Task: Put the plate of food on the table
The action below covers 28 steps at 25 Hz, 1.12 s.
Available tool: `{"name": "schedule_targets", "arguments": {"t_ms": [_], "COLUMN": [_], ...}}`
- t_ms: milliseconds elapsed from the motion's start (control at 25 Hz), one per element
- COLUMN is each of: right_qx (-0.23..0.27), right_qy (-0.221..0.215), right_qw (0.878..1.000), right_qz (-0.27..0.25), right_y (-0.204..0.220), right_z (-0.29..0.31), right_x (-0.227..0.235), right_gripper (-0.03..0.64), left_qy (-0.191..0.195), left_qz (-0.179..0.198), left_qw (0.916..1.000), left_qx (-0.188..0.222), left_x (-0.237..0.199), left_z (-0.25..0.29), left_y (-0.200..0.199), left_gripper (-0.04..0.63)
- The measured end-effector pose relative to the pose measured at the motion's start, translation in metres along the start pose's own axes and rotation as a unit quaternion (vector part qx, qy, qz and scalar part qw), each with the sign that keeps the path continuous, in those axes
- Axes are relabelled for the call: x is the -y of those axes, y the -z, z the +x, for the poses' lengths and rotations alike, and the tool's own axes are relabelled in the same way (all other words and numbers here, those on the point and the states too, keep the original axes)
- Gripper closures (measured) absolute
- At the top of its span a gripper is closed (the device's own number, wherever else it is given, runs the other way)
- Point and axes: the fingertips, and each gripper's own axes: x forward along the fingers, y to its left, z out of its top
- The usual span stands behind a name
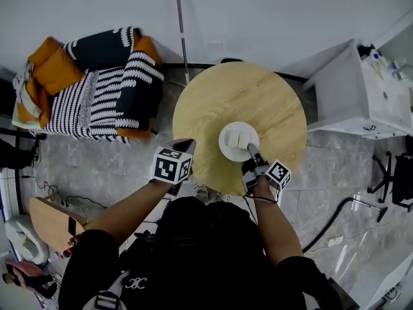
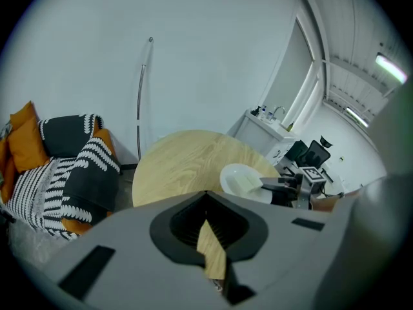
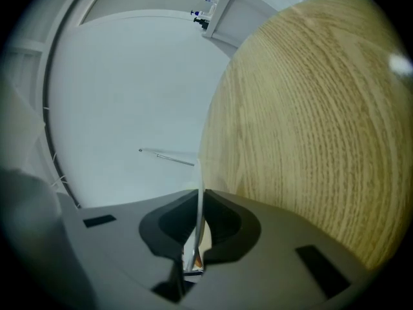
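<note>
A white plate [image 1: 232,142] with pale slices of food [image 1: 241,138] is over the near part of the round wooden table [image 1: 226,92]. I cannot tell whether it rests on the wood. My right gripper [image 1: 250,150] is shut on the plate's near rim. In the right gripper view that rim [image 3: 199,186] shows edge-on as a thin white line between the jaws, with the table [image 3: 310,128] beyond. My left gripper [image 1: 186,146] hovers at the table's front left edge, shut and holding nothing. The left gripper view shows the plate [image 2: 240,177] and the right gripper [image 2: 276,186] to its right.
A seat with black-and-white striped and orange cushions [image 1: 90,82] stands left of the table. A white cabinet [image 1: 364,89] is at the right, with an office chair [image 1: 395,173] below it. A thin metal rod [image 1: 182,24] leans on the back wall.
</note>
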Motion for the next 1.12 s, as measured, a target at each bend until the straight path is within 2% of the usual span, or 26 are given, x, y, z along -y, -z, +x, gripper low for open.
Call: {"name": "schedule_targets", "arguments": {"t_ms": [280, 680, 1120], "right_qx": [-0.023, -0.022, -0.040], "right_qy": [0.019, 0.035, 0.109], "right_qw": [0.999, 0.998, 0.991], "right_qz": [-0.038, -0.040, -0.069], "right_y": [0.004, 0.000, -0.003], "right_z": [0.008, 0.014, 0.015], "right_x": [0.014, 0.023, 0.033], "right_gripper": [0.592, 0.592, 0.591], "left_qy": [-0.001, -0.006, 0.001], "left_qz": [0.004, 0.003, 0.006], "left_qw": [1.0000, 0.9999, 1.0000], "left_qx": [-0.005, -0.010, -0.007], "left_x": [0.001, 0.001, 0.012], "left_z": [0.000, 0.000, 0.003], "left_y": [0.000, 0.003, 0.000], "left_gripper": [0.591, 0.591, 0.591]}}
